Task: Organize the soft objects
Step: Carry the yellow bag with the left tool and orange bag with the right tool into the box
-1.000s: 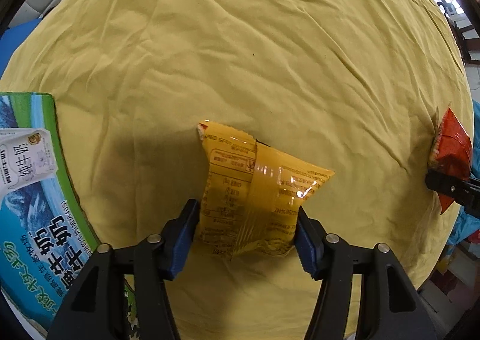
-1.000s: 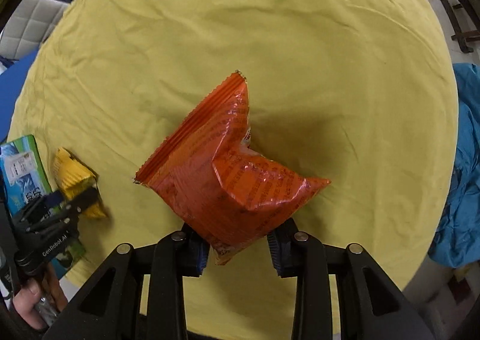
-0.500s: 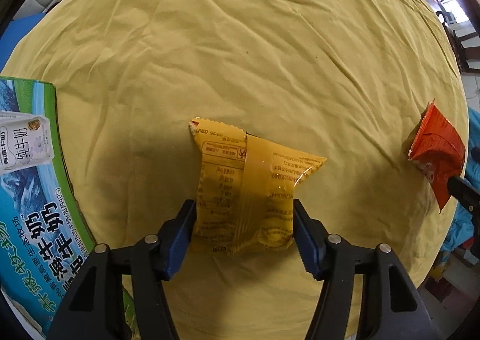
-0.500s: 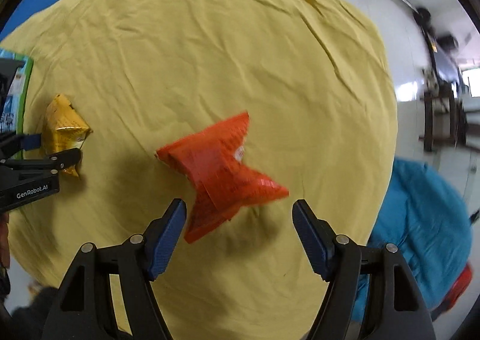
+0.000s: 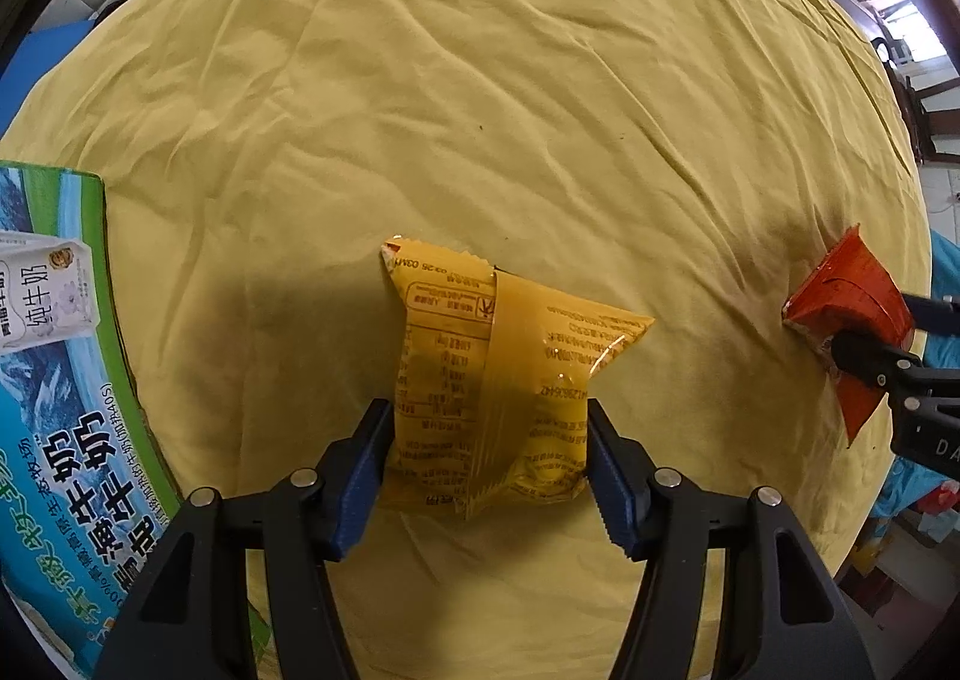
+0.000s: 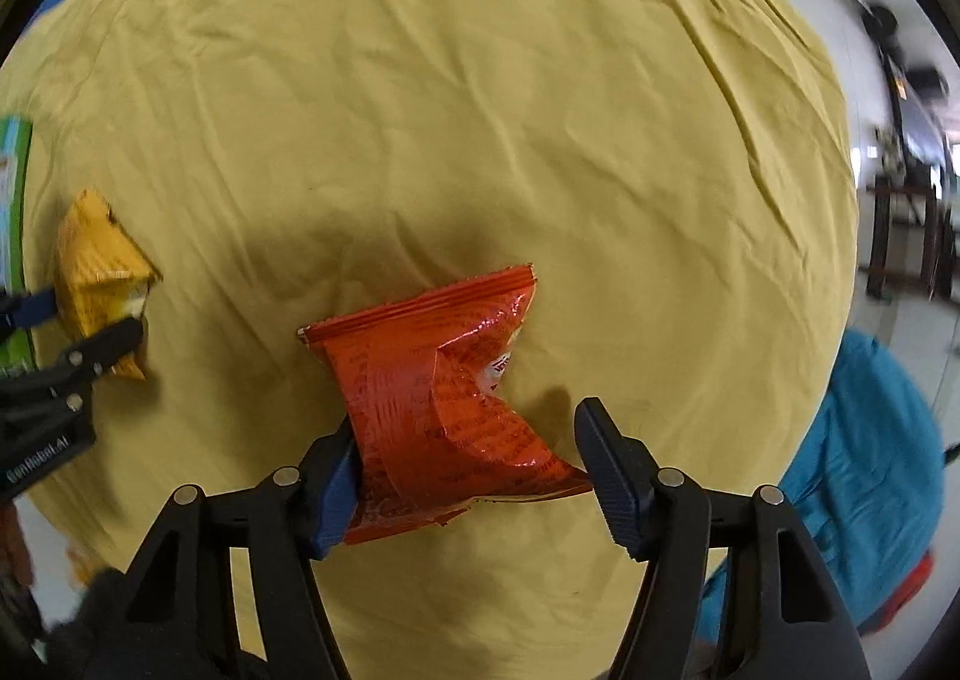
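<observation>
Here the left gripper [image 5: 489, 464] is clamped on the lower part of a yellow packet [image 5: 498, 380], both blue pads pressed against its sides, the packet standing up from the jaws over the yellow cloth [image 5: 480, 110]. To its left lies a green and blue carton [image 5: 66, 410] printed with Chinese characters; only its outside shows, so what it holds cannot be told. In the right wrist view the right gripper [image 6: 474, 470] is spread wide around a red packet [image 6: 444, 404]: the left pad touches the packet's edge, the right pad stands just clear of its corner, and the packet looks to rest on the cloth. Farther off, 2 things sit at the cloth's right edge: a blue fabric heap [image 6: 870, 470] and, beyond it, dark furniture, blurred.
</observation>
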